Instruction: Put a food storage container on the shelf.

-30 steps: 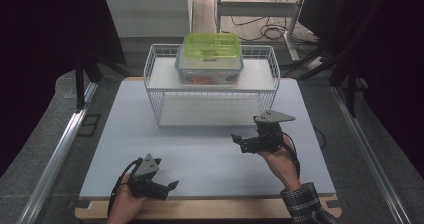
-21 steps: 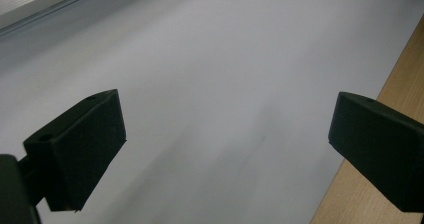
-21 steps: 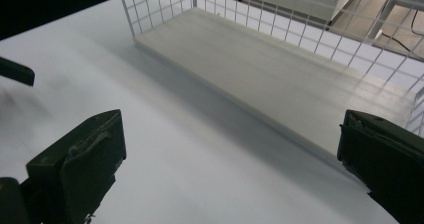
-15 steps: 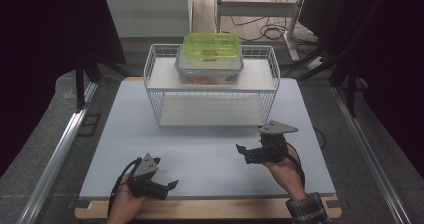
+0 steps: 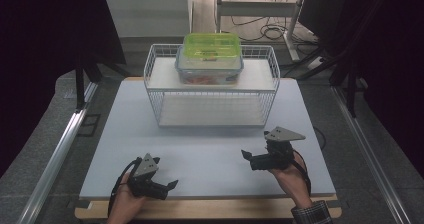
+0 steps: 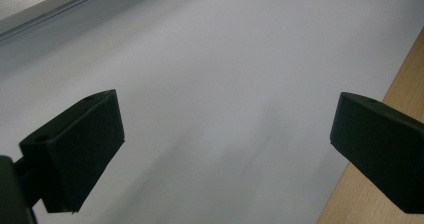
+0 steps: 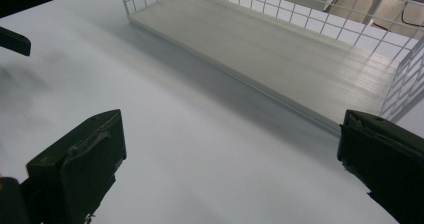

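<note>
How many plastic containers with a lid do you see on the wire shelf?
1. A clear container with a green lid stands on the upper level of the white wire shelf, near its middle. The lower level looks bare. Both grippers are open, near the table's front edge.

Dim scene, surroundings near black. Soft overhead light on table (image 5: 210, 149); faint shadows beneath rack (image 5: 210, 91). Gripper views soft, motion-smeared, jaws dark and underexposed. No glare; slight wide-angle stretch at edges.

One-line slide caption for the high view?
Both open grippers, left and right, rest empty near the table's front edge; green-lidded container sits atop the wire rack.
</note>
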Demonstrator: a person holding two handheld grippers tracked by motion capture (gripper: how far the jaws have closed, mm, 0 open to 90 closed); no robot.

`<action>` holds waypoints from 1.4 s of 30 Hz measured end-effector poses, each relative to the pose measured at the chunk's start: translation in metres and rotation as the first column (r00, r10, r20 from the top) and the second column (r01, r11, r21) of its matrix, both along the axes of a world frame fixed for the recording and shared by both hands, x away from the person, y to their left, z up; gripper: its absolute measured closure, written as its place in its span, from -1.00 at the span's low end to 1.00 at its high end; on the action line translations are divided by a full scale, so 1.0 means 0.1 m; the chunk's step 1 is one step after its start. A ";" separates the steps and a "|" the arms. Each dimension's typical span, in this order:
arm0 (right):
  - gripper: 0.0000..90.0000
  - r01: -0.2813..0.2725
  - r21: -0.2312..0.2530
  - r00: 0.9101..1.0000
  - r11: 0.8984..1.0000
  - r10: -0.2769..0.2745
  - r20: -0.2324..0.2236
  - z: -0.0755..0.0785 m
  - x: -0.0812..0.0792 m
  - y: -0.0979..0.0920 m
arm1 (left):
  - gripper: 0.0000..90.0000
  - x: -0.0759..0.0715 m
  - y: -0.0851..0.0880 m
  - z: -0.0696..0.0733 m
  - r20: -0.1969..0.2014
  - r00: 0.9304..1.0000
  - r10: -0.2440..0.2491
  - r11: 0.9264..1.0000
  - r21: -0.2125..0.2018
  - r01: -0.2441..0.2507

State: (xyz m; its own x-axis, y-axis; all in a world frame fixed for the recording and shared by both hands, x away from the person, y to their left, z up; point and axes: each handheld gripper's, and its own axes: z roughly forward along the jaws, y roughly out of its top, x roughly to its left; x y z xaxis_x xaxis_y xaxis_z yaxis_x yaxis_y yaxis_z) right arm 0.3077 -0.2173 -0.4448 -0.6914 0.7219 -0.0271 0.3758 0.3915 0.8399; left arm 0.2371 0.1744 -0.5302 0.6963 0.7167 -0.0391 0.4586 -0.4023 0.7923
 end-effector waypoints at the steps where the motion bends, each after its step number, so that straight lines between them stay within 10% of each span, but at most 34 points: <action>1: -1.00 0.003 -0.004 1.000 1.000 -0.003 -0.002 -0.01 -0.01 -0.01 | -0.99 0.00 0.00 0.00 0.000 1.000 0.000 1.000 -0.001 0.000; 42: -1.00 0.045 -0.101 0.987 0.994 -0.060 -0.152 -0.64 -0.24 -0.30 | -0.99 0.00 -0.02 -0.01 -0.016 1.000 -0.006 1.000 0.015 0.007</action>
